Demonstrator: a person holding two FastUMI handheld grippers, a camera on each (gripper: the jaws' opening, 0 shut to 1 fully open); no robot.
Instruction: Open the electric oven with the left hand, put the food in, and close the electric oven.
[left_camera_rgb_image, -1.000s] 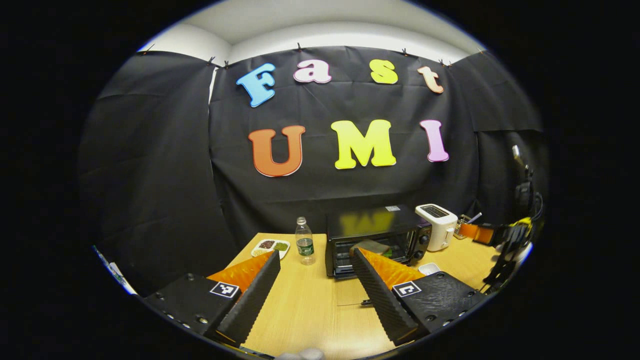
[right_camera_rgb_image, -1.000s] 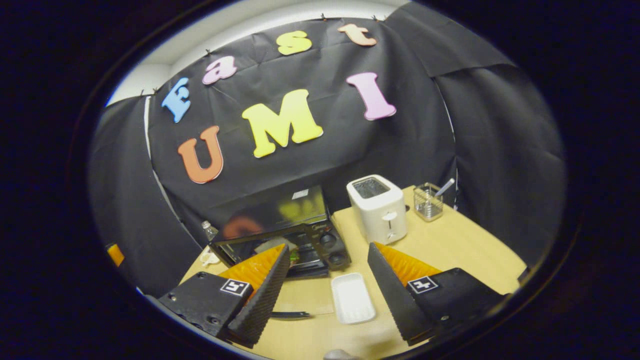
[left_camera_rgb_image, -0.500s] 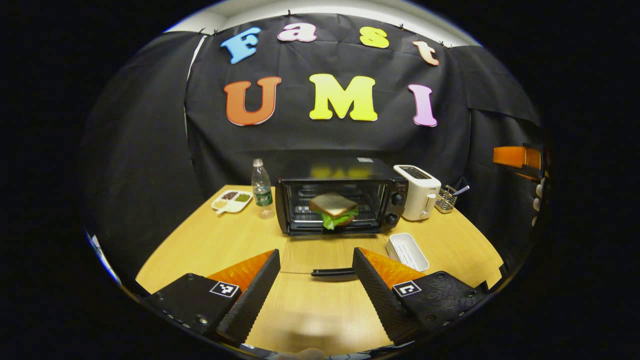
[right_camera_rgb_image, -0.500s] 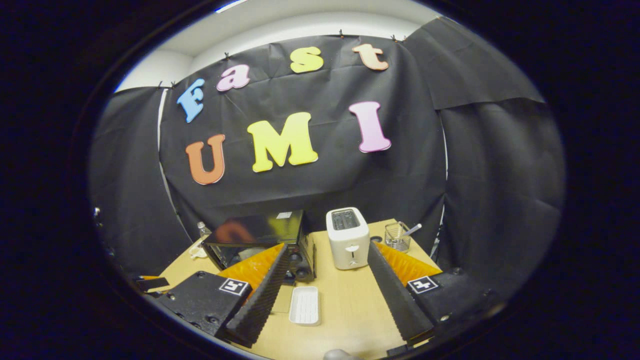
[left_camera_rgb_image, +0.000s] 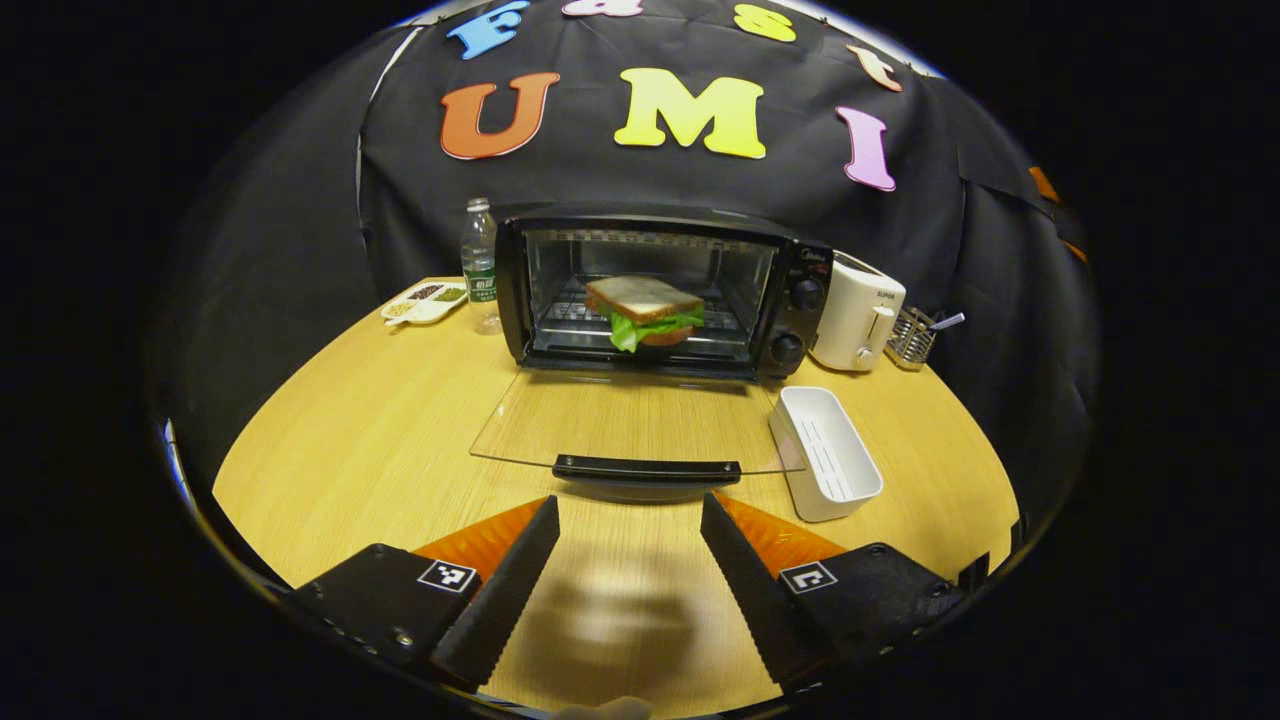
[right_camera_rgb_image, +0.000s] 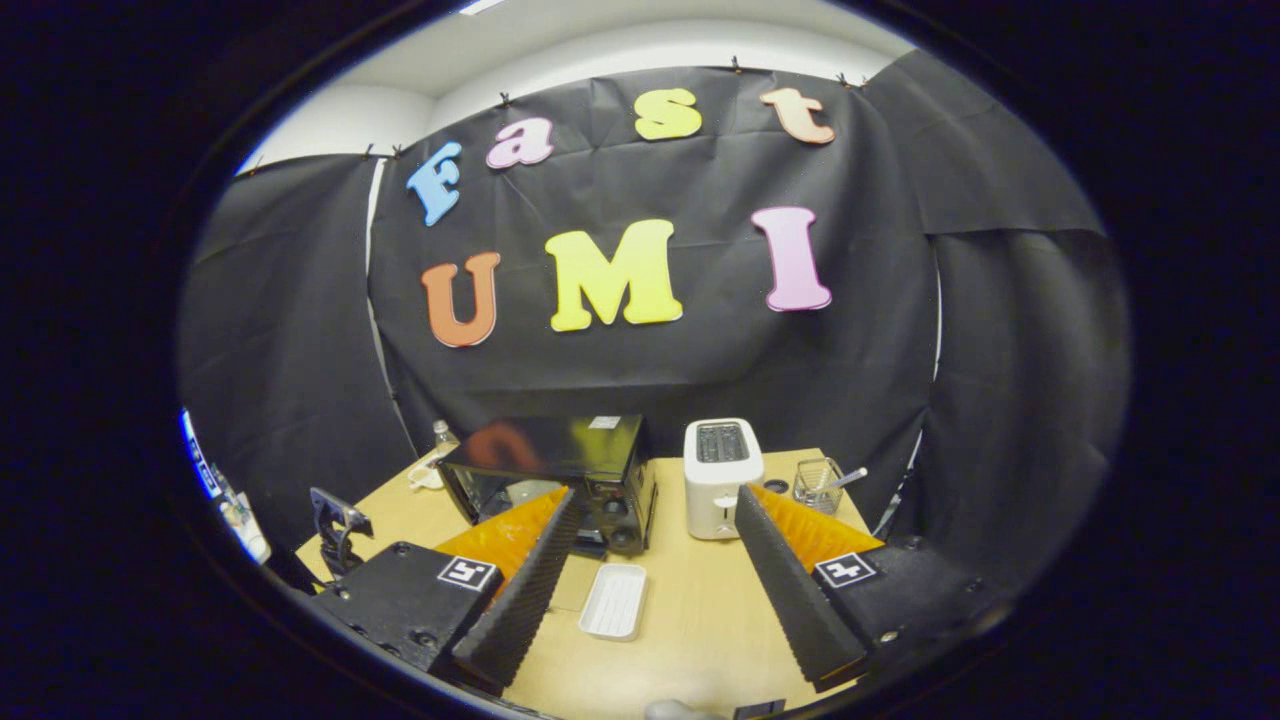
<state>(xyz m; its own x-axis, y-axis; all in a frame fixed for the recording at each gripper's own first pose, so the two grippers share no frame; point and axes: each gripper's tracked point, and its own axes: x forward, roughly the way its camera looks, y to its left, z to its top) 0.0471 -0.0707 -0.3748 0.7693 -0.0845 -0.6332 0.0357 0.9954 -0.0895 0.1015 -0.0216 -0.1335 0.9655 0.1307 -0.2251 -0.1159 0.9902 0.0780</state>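
With the sandwich (left_camera_rgb_image: 643, 310) on the electric oven (left_camera_rgb_image: 660, 292) rack at upper centre, the released left tool (left_camera_rgb_image: 625, 560) sits just below the lowered door's handle (left_camera_rgb_image: 646, 468), whose long axis runs left-right across the frame.

The table (left_camera_rgb_image: 380, 440) is showing a smooth, pale wood grain with a soft sheen; the electric oven (left_camera_rgb_image: 660, 290) is looking glossy black, its lowered door (left_camera_rgb_image: 620, 425) clear glass; the toaster (left_camera_rgb_image: 855, 320) and tray (left_camera_rgb_image: 825, 455) are reading as smooth white plastic; the tongs' fingers (left_camera_rgb_image: 500, 590) are showing ribbed, matt faces.
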